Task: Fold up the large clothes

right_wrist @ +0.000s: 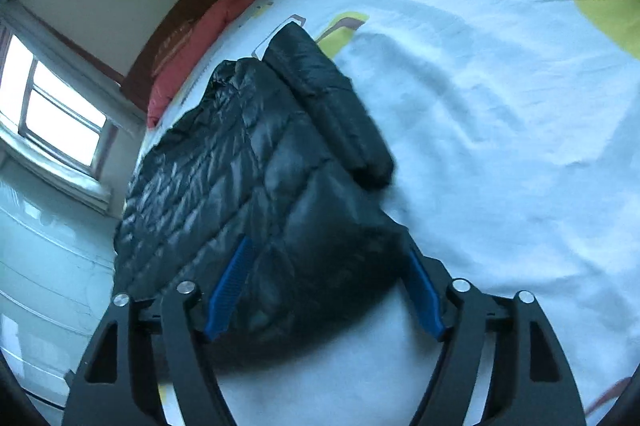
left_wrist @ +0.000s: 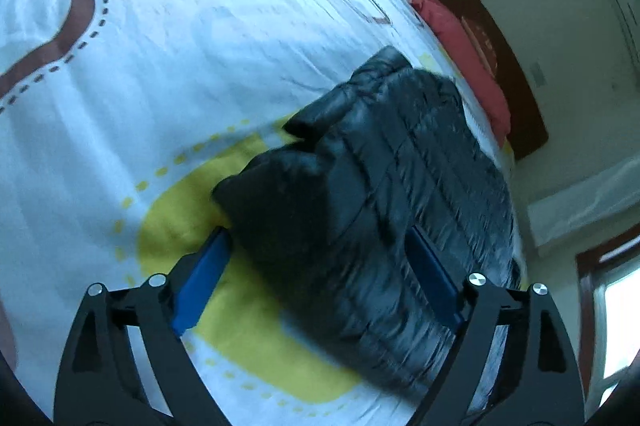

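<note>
Left wrist view: my left gripper (left_wrist: 320, 282) stands spread, nothing pinched, the black puffer jacket (left_wrist: 384, 186) folded on the bedspread (left_wrist: 160, 66) just ahead between its fingers. My right gripper (right_wrist: 328, 286) is likewise spread over it. Slippery padding may spring back open if left unpressed.

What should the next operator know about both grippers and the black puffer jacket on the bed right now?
Left gripper: open, over the jacket's near edge, gripping nothing.
Right gripper: open, jacket's near corner lies between the fingers, not pinched.
Black puffer jacket: on the patterned bedsheet near the red pillow, bunched into a rough block, a sleeve lying along one side.
Done: seemingly partly folded.
Left: probably tidy the sleeve and fold again.
</note>
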Demonstrator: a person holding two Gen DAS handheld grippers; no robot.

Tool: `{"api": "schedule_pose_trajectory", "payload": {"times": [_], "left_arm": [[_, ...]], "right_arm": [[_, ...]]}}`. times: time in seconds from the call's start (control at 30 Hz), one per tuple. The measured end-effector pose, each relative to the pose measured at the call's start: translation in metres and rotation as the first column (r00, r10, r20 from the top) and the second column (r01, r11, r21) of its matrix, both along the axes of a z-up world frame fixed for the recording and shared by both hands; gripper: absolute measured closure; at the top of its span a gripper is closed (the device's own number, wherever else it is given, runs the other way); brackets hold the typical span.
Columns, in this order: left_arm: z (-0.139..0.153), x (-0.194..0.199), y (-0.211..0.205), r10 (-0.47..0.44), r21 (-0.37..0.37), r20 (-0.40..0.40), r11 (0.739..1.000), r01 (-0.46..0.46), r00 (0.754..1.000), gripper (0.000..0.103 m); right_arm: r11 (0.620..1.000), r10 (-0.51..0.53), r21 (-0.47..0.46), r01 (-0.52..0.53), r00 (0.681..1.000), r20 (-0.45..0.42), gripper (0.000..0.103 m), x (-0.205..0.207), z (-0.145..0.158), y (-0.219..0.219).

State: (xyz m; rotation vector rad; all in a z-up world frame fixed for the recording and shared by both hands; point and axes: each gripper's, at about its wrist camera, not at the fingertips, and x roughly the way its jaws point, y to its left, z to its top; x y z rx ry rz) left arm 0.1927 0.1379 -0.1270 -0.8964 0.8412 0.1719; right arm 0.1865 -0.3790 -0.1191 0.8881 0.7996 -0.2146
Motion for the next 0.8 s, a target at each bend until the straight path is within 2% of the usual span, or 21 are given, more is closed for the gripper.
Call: {"api": "schedule_pose_trajectory", "payload": {"times": [0.1,0.13,0.2,0.23,0.27,0.37,0.43,0.57,0.8], "left_arm": [[-0.001,0.012,0.002,0.033,-0.011,0.022,0.999,-0.033,0.999,0.021],[-0.003,0.014,0.003,0.040,-0.011,0.017,0.999,-0.040,0.999,0.027],[-0.004,0.018,0.002,0.064,0.006,0.017,0.998,-0.064,0.998,0.033],[-0.002,0.019,0.001,0.061,0.027,0.020,0.998,-0.061,0.998,0.041],[0.001,0.020,-0.003,0.037,0.063,0.029,0.997,-0.039,0.999,0.052],[0.010,0.020,-0.012,-0.014,0.138,0.051,0.990,0.007,0.999,0.066],[0.014,0.017,-0.012,-0.029,0.143,0.061,0.989,0.020,0.998,0.072],[0.021,0.007,-0.009,-0.045,0.151,0.063,0.988,0.035,0.997,0.077],[0.026,-0.031,0.000,-0.066,0.144,0.033,0.988,0.060,0.997,0.078]], "right_arm": [[0.999,-0.041,0.012,0.041,0.998,0.040,0.031,0.009,-0.003,-0.003],[0.999,-0.054,0.009,0.054,0.997,0.051,0.038,0.012,-0.004,-0.004],[0.998,-0.063,0.019,0.062,0.996,0.055,0.054,0.014,-0.007,-0.006],[0.998,-0.062,0.025,0.060,0.996,0.063,0.060,0.013,-0.007,-0.007],[0.998,-0.056,0.027,0.054,0.996,0.071,0.063,0.012,-0.007,-0.007],[0.999,-0.037,0.016,0.035,0.994,0.101,0.073,0.005,-0.001,-0.005],[0.999,-0.031,0.019,0.029,0.993,0.111,0.078,0.000,0.002,-0.005],[0.999,-0.019,0.033,0.015,0.993,0.114,0.079,-0.012,0.009,-0.005],[0.999,0.012,0.034,-0.015,0.996,0.089,0.080,-0.052,0.018,-0.004]]}}
